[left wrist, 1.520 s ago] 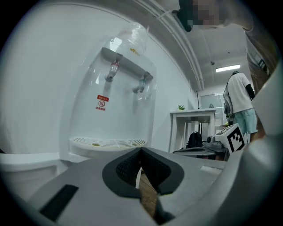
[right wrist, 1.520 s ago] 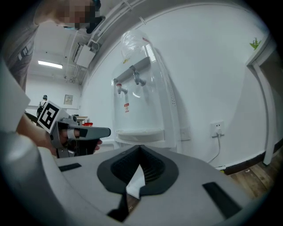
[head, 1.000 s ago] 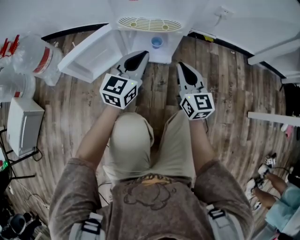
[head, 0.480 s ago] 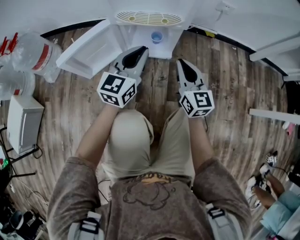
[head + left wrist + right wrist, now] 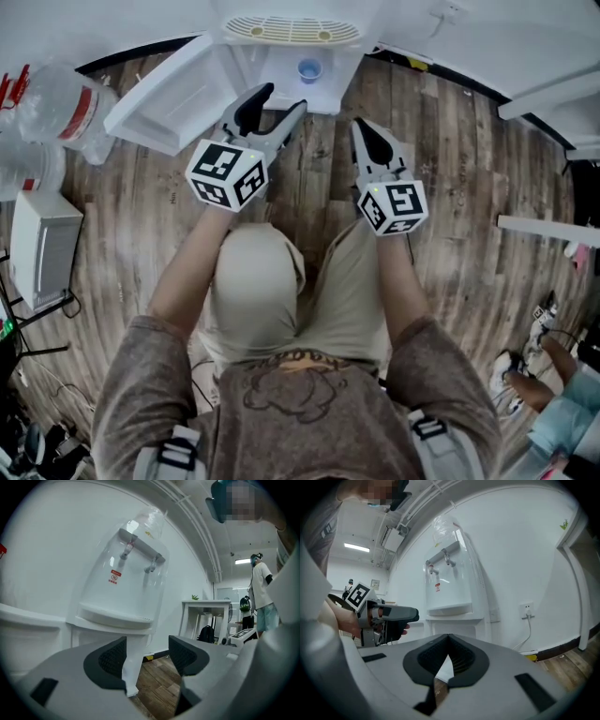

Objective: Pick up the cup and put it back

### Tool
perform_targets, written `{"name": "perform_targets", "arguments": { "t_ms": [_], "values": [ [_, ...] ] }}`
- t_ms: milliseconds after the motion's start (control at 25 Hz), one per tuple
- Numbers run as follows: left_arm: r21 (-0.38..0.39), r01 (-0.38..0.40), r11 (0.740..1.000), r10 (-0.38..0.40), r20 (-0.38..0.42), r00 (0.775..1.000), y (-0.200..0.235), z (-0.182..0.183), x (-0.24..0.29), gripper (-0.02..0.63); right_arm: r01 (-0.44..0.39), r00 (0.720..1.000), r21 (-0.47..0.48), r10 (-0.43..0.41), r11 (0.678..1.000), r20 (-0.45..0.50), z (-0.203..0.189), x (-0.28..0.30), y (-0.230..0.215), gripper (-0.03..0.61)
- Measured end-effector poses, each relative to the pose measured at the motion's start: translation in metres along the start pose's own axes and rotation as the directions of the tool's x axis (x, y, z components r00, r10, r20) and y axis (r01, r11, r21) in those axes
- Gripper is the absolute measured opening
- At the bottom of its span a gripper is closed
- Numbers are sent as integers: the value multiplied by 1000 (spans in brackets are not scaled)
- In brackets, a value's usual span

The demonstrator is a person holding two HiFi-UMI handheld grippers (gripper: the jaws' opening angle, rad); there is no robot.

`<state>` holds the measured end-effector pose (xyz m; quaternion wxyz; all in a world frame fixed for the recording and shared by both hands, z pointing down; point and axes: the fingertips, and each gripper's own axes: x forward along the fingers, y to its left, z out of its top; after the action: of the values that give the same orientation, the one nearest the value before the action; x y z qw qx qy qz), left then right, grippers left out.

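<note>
Facing dispenser [image 5: 295,30], left gripper [image 5: 281,98] just opened, empty

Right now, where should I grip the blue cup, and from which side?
Grip the blue cup by its side wall just under the rim, coming in level from the front, past the open door. It stands upright, mouth up, inside the dispenser, whose compartment walls probably block other approaches.

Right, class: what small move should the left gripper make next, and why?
Probably ease the left gripper forward, toward the cup. Its jaws have just been opening and nothing is between them, while the cup stands just ahead inside the open dispenser, untouched.
</note>
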<state>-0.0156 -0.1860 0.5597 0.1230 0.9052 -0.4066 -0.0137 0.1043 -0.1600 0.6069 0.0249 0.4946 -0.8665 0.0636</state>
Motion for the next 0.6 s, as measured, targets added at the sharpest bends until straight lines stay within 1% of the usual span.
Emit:
{"name": "perform_targets", "arguments": {
  "t_ms": [120, 200, 440, 520, 600],
  "values": [
    [4, -5, 1000, 5, 1, 1000, 2, -4, 4, 324, -22, 1000, -19, 22, 1000, -2, 0, 5, 0, 3],
    [16, -10, 1000, 10, -8, 1000, 5, -9, 8, 352, -19, 1000, -13, 20, 1000, 5, 1, 7, -2, 3],
    [36, -46, 998, 48, -44, 998, 21, -38, 19, 380, -8, 1000, 15, 8, 1000, 3, -11, 8, -3, 3],
    [39, -43, 998, 45, -57, 997, 28, -47, 24, 383, -9, 1000, 11, 9, 1000, 8, -13, 9, -3, 3],
    [19, -31, 999, 32, -58, 998, 36, -56, 30, 382, -4, 1000, 1, 4, 1000, 12, -15, 8, -3, 3]
  ]
}}
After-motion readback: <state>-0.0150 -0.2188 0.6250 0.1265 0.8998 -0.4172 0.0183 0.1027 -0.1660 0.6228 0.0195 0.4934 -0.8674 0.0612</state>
